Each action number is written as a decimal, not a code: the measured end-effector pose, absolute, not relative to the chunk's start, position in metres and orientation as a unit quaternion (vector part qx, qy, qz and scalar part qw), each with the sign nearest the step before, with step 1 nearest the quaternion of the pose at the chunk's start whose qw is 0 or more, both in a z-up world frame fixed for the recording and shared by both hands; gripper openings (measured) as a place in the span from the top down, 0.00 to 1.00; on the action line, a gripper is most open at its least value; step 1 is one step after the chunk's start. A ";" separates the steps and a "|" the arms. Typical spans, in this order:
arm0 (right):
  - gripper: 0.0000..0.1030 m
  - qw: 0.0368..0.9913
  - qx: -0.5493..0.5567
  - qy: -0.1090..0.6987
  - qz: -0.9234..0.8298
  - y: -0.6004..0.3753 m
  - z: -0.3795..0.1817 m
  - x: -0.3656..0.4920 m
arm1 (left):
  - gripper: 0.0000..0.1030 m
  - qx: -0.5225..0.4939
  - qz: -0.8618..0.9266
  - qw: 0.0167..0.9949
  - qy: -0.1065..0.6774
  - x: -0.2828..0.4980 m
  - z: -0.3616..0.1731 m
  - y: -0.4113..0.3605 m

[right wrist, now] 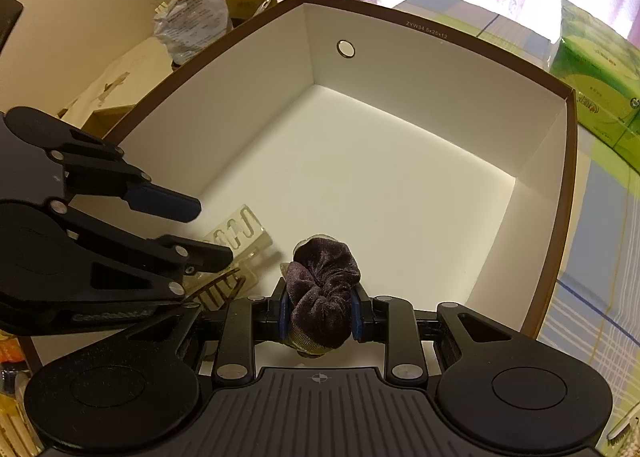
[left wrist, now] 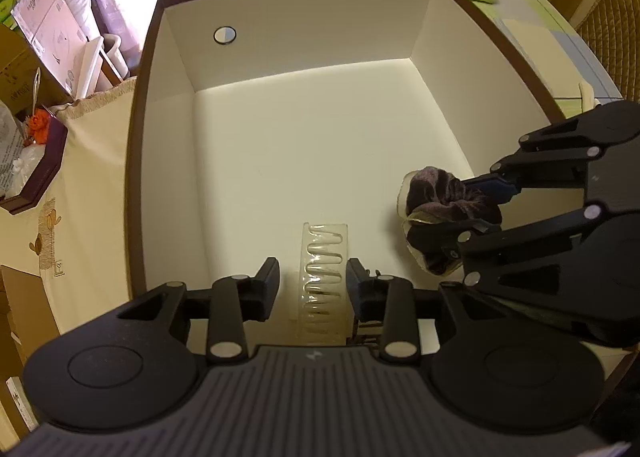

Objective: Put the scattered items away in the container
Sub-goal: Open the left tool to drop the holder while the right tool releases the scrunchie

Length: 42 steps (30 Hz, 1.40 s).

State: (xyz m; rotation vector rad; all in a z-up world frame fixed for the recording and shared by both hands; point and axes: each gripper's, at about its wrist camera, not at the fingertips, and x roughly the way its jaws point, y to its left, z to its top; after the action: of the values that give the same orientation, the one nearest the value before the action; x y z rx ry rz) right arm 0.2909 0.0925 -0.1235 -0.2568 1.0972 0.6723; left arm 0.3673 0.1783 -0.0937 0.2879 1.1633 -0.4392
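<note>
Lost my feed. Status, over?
Left gripper open, clear hairpin pack lying between its fingers in box. Right gripper shut on dark scrunchie. Nothing blocking.

Scrunchie's point(right wrist: 324, 289) underside hidden, perhaps netting.

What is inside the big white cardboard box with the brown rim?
The white cardboard box holds a clear plastic pack of hairpins between the left gripper's open jaws, and a dark velvet scrunchie clamped by the right gripper. The grippers hide the floor nearest the cameras.
</note>
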 end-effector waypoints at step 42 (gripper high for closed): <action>0.01 0.823 -0.149 0.447 0.317 0.056 -0.057 0.208 | 0.13 0.140 -0.168 0.846 0.486 0.307 -0.036 0.181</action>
State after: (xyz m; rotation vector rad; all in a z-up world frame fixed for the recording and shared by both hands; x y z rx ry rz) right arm 0.2084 0.0562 -0.0569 -0.3175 0.9502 0.6752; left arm 0.3071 0.1806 -0.0363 0.2946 1.0252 -0.3545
